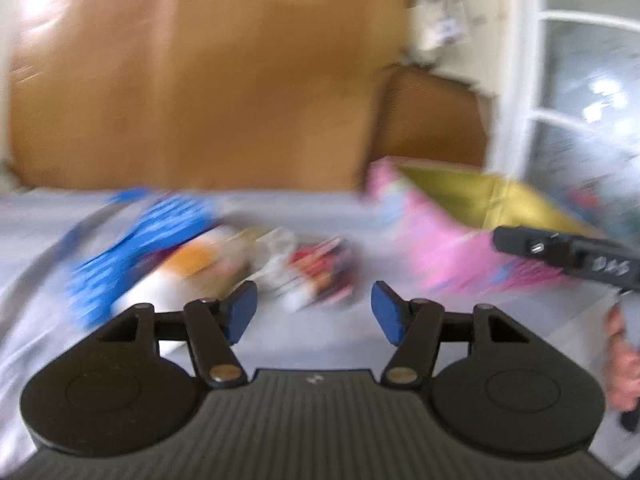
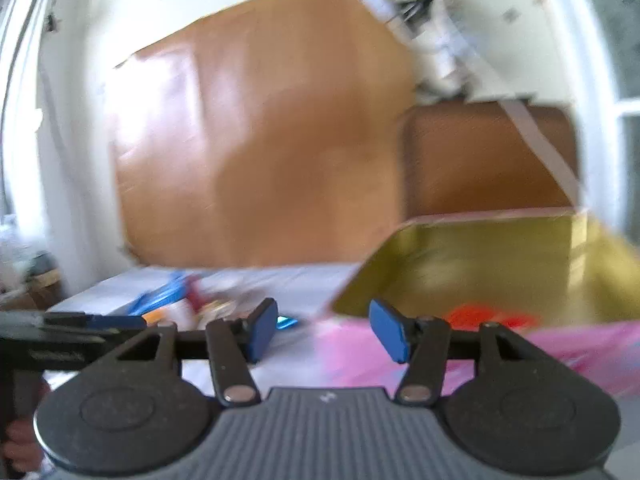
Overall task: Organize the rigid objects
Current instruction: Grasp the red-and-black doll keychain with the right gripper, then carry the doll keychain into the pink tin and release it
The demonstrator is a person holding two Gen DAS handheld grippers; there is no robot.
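Observation:
Both views are blurred by motion. My left gripper is open and empty above a grey-white cloth. Ahead of it lie a blue patterned pack, an orange and white pack and a red multicoloured pack. A pink box with a gold inside stands at the right. My right gripper is open and empty, just in front of that pink box, which holds something red-orange. The right gripper's body shows at the right of the left wrist view.
Large brown cardboard boxes stand behind the surface, a smaller one to the right. A white-framed glass door is at far right. The left gripper shows at the left of the right wrist view, with the loose packs beyond it.

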